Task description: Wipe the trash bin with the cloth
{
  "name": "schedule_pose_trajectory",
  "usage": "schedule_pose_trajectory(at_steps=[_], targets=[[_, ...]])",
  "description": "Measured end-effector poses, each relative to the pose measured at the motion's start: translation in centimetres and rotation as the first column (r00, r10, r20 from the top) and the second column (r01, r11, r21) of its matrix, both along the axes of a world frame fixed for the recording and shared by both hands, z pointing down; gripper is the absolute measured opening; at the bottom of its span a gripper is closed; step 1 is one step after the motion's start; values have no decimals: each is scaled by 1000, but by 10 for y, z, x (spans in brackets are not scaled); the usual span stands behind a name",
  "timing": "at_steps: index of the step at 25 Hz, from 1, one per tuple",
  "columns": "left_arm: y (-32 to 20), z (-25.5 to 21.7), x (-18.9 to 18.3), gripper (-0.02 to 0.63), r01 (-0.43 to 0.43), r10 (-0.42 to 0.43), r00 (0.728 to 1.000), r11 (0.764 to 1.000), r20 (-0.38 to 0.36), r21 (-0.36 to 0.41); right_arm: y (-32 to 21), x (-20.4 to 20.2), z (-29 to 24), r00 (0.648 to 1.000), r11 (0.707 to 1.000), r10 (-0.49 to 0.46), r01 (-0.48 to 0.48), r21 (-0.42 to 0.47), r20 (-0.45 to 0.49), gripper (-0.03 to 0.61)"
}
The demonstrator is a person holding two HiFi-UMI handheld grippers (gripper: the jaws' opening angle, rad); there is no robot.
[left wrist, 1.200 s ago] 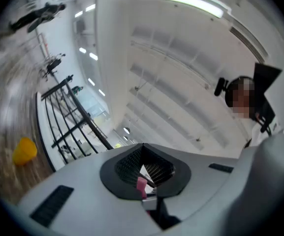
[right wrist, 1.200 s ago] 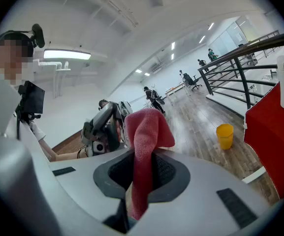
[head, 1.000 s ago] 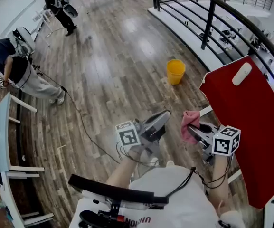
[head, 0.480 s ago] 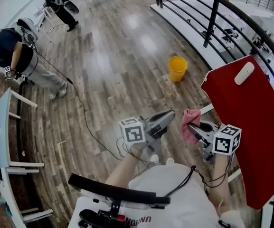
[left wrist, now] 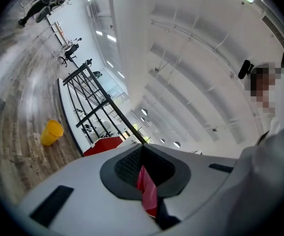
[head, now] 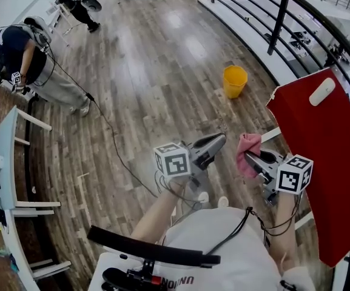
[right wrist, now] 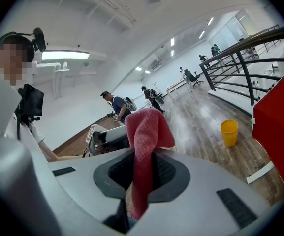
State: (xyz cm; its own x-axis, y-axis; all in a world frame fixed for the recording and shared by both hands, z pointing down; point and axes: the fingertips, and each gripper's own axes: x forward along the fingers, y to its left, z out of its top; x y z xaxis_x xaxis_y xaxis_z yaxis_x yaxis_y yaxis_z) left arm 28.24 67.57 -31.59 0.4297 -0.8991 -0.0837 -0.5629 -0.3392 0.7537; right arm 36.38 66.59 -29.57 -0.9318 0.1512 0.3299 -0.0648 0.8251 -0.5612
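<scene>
Pink cloth [right wrist: 144, 132] between right tongs [right wrist: 142, 168]

Pink-red cloth [head: 246, 147]; yellow bin [head: 235, 81]; red board [head: 320, 162], white handle [head: 322, 91]; black railing [head: 282, 12]; grey-brown wood-grain floor [head: 150, 71]; black-and-white square-marker cubes [head: 176, 160] on grey left gripper [head: 219, 140] and right gripper [head: 252, 158]; white shirt [head: 223, 247].

The cloth [head: 247, 153] looks nubbly, the wood floor [head: 150, 71] glossy, the plastic bin [head: 235, 81] smooth, the metal railing [head: 281, 17] matt.
</scene>
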Motion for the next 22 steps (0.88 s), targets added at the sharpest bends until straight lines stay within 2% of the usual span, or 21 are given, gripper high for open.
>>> schedule_pose_trajectory(at_steps=[12, 17, 22], targets=[[-3, 27, -53, 3, 14, -13, 1000, 999, 25, -52, 2, -56, 19, 999, 1000, 18, -18, 2, -40, 51], [-24, 41, -76, 3, 26, -26, 1000, 997, 3, -73, -21, -78, 30, 999, 1000, 18, -19, -18, -50, 51], [-66, 49, -101, 3, 27, -27, 1000, 995, -3, -99, -68, -106, 38, 999, 998, -9, 6, -57, -53, 51]])
